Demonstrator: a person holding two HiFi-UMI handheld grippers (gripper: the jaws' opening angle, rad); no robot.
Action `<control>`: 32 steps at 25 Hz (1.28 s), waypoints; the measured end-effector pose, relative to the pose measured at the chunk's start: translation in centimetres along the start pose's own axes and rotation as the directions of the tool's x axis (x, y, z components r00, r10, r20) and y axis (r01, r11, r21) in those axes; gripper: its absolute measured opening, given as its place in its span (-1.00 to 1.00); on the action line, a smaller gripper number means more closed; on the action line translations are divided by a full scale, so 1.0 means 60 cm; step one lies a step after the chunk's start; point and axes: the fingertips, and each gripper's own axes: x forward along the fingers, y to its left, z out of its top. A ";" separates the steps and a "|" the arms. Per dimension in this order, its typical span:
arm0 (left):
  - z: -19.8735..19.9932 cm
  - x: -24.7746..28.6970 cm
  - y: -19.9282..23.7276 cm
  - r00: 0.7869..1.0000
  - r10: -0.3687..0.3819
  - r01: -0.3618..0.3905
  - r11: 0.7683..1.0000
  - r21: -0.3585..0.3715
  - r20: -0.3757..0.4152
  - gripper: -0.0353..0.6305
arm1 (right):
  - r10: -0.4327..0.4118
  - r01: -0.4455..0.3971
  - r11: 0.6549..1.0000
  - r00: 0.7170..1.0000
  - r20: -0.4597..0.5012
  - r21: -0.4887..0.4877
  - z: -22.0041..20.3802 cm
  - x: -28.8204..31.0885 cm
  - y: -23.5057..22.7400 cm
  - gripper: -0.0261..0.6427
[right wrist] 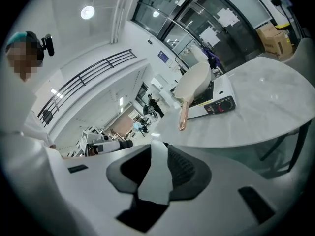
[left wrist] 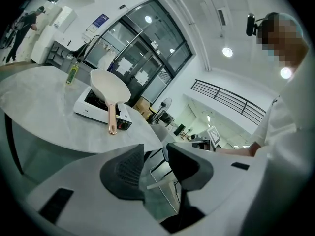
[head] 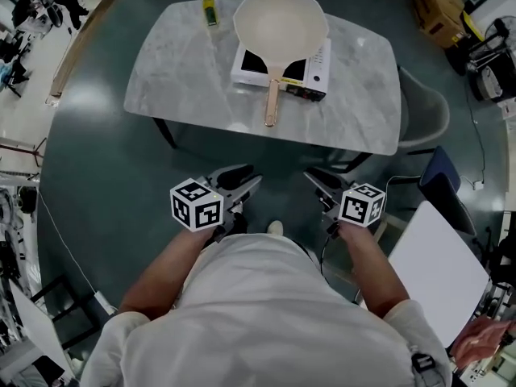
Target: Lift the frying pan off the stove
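Note:
A cream frying pan sits on a white portable stove on the marble table. Its wooden handle points toward me. The pan and stove show far off in the left gripper view, and likewise the pan and stove in the right gripper view. My left gripper and right gripper hang close to my body, well short of the table. Both stand open with nothing between the jaws.
A small yellow-green bottle stands at the table's far edge, left of the pan. A grey chair sits at the table's right end. A white panel lies on the floor at my right. Green floor lies between me and the table.

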 end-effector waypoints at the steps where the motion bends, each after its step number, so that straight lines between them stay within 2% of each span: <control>1: 0.010 0.004 0.015 1.000 -0.009 0.009 1.000 -0.007 -0.007 -0.44 | -0.003 0.002 1.000 1.000 0.007 0.015 0.014 0.012 -0.003 -0.58; 9: 0.060 0.057 0.115 0.993 -0.089 0.087 0.996 -0.035 -0.076 -0.32 | -0.038 0.033 0.993 0.998 0.045 0.112 0.115 0.097 -0.071 -0.45; 13: 0.064 0.098 0.166 0.993 -0.093 0.082 0.987 -0.136 -0.077 -0.25 | 0.036 -0.037 0.986 0.999 0.012 0.162 0.158 0.156 -0.108 -0.41; 16: 0.072 0.131 0.195 0.993 -0.077 0.061 0.982 -0.177 -0.087 -0.23 | 0.089 -0.085 0.984 0.996 -0.020 0.157 0.200 0.199 -0.135 -0.35; 18: 0.075 0.155 0.212 0.993 -0.063 0.043 0.979 -0.199 -0.095 -0.21 | 0.132 -0.123 0.975 0.991 -0.035 0.187 0.230 0.228 -0.151 -0.29; 23: 0.077 0.205 0.253 0.993 -0.042 0.012 0.966 -0.258 -0.114 -0.15 | 0.159 -0.119 0.949 0.980 -0.119 0.293 0.265 0.299 -0.203 -0.12; 28: 0.089 0.247 0.272 0.994 -0.076 0.048 0.948 -0.316 -0.075 -0.12 | 0.254 -0.187 0.924 0.952 -0.172 0.334 0.290 0.368 -0.221 -0.05; 32: 0.089 0.270 0.277 0.994 -0.096 0.071 0.936 -0.345 -0.057 -0.12 | 0.277 -0.189 0.913 0.938 -0.209 0.362 0.293 0.406 -0.235 -0.05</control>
